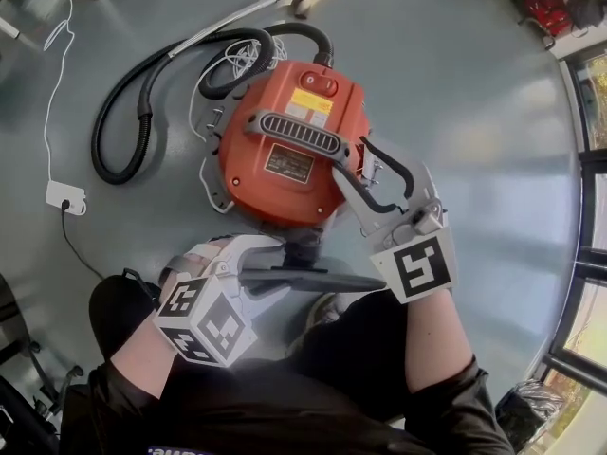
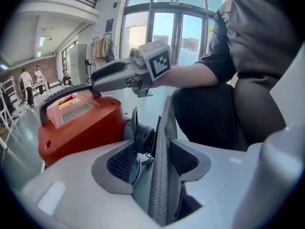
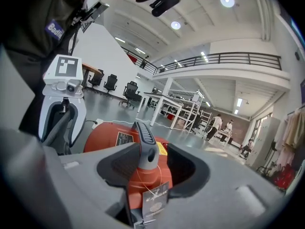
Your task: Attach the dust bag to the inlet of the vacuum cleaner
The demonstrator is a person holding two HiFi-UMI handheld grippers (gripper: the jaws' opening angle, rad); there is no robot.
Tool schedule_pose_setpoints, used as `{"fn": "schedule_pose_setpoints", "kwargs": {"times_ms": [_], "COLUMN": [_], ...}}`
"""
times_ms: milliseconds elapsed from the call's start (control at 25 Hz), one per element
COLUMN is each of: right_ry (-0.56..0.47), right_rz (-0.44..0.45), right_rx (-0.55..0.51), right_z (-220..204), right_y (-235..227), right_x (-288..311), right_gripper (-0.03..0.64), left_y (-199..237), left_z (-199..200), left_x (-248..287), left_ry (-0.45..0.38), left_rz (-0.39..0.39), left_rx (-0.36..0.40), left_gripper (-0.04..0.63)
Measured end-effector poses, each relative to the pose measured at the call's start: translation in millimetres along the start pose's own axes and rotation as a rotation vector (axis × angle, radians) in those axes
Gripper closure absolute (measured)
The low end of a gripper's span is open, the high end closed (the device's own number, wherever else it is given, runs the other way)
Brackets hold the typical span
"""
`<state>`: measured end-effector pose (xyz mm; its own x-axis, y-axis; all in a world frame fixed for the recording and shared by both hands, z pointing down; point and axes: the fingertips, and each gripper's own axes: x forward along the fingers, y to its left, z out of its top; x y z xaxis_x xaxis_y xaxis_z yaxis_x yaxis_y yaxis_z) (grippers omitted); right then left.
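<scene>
Head view: dust bag [image 1: 313, 279] lies crosswise before the vacuum cleaner [image 1: 285, 150] (left gripper [image 2: 153, 147], right gripper [image 3: 150, 149]: fingers spread).

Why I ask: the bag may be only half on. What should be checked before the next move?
1. Seating of the dust bag on the inlet: cannot tell; the bag stands right in front of it and hides the joint.
2. The left gripper not clamping the bag: ok; jaws apart, bag between them.
3. The right gripper steadying the vacuum cleaner: not ok; jaws apart around its handle, not clamping.
4. The vacuum cleaner resting on the floor: ok.
5. The hose clear of the inlet: ok; it is coiled on the far side.
</scene>
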<state>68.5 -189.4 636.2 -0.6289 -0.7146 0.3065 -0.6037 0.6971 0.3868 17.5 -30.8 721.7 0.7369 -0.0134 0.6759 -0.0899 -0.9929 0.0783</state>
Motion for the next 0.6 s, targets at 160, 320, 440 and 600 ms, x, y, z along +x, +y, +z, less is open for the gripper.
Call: {"fn": "schedule_pose_setpoints", "kwargs": {"times_ms": [160, 320, 440, 600], "right_ry": [-0.072, -0.054, -0.048, -0.050], "right_rz": [-0.062, -0.068, -0.073, -0.060], "right_rx": [0.109, 0.122, 0.141, 0.149], "right_z": [10.1, 7.8, 7.2, 5.9], "right_y": [-5.8, -3.0, -2.1, -0.6], "right_x": [-11.9, -20.1, -25.2, -25.7], "right_gripper": [0.456, 0.456, 0.456, 0.456], "left_y": [-4.9, -6.8, -9.3, -5.3], "left_z": [4.4, 7.9, 8.4, 7.5], "left_x": [-3.9, -8.3, -11.6, -9.5], "left_ry": [-0.028, -0.029, -0.019, -0.001], "left_rz": [-0.026, -0.028, -0.033, -0.017], "left_rx": [-0.006, 0.011, 0.028, 0.044], "left_gripper": [0.339, 0.339, 0.339, 0.344]}}
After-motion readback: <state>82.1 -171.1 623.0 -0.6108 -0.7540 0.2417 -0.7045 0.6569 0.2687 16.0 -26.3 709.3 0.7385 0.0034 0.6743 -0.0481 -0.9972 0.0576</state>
